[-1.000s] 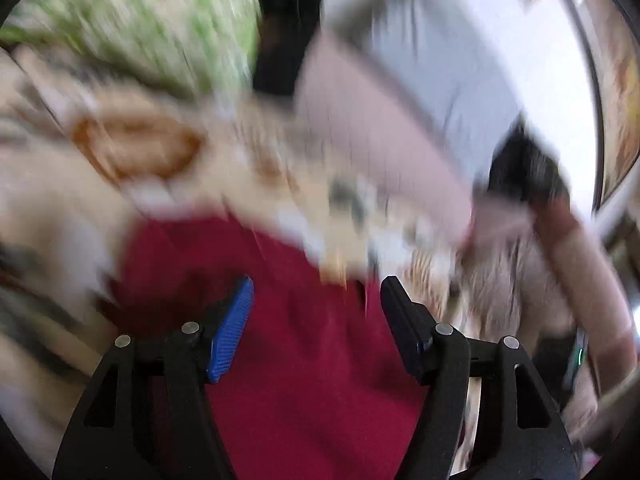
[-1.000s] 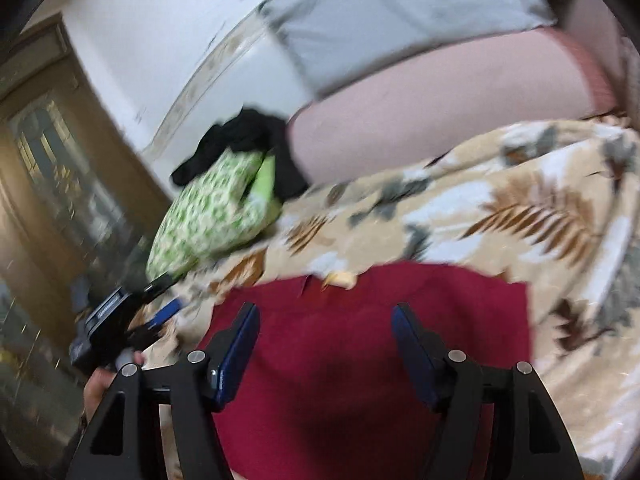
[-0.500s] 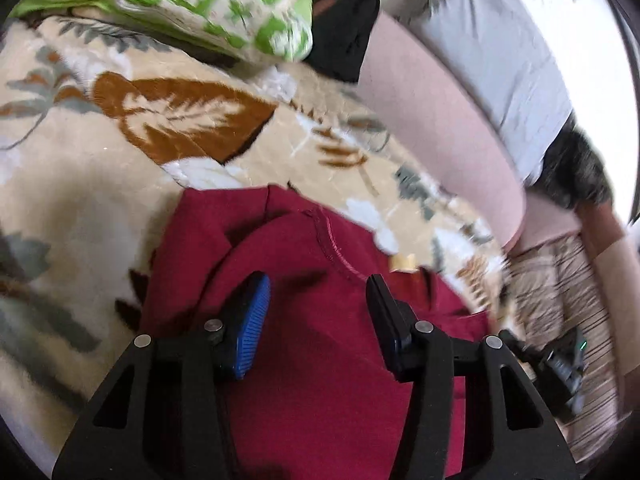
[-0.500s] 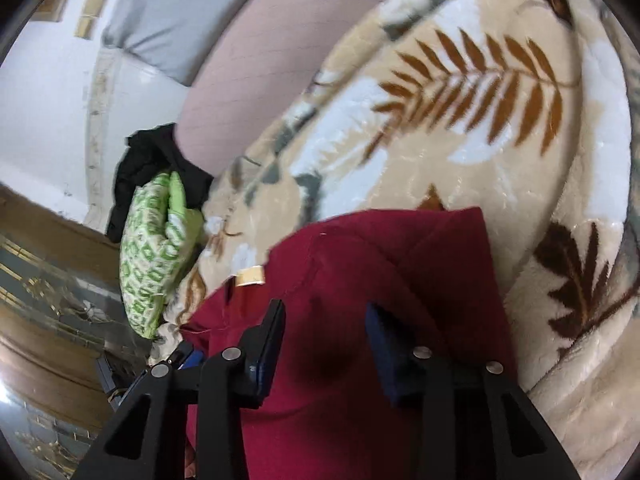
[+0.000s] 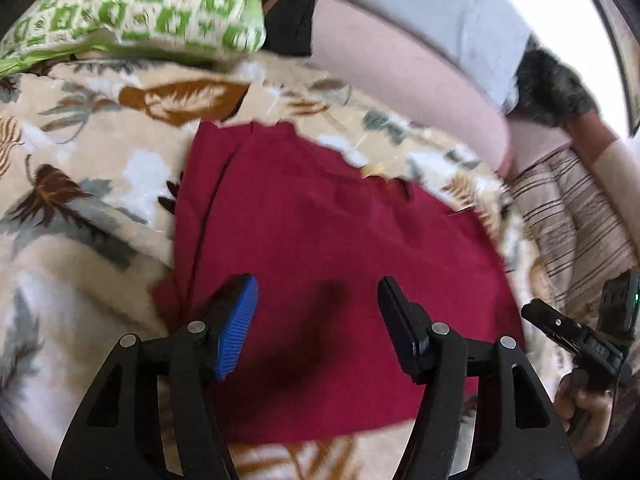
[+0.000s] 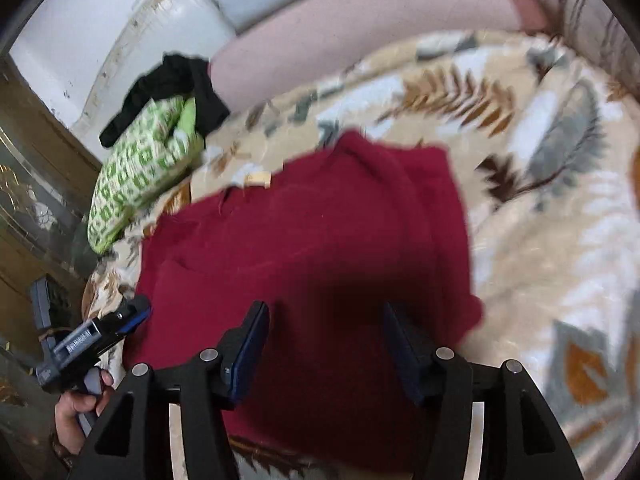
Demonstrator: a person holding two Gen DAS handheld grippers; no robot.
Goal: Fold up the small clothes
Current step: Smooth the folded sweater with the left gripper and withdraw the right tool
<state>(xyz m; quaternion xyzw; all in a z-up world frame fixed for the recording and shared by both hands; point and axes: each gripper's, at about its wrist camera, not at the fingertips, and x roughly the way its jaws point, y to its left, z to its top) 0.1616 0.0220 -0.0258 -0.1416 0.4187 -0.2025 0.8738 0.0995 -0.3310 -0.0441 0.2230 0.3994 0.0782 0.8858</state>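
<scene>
Dark red knit garment (image 5: 320, 248) spread flat on the cream leaf-print fleece blanket (image 5: 80, 184).
Left gripper (image 5: 318, 312) and right gripper (image 6: 326, 332), jaws just reopened and empty, hover above its near hem; the garment's length runs away from both, each equally close. No containers in view.

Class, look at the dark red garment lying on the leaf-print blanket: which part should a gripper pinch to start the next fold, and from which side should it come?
Probably the near hem corners of the red garment: that edge lies flat on the blanket just below both open grippers, left and right. Come from above on the near side, pinching each corner edge-on, as nothing blocks it.
</scene>
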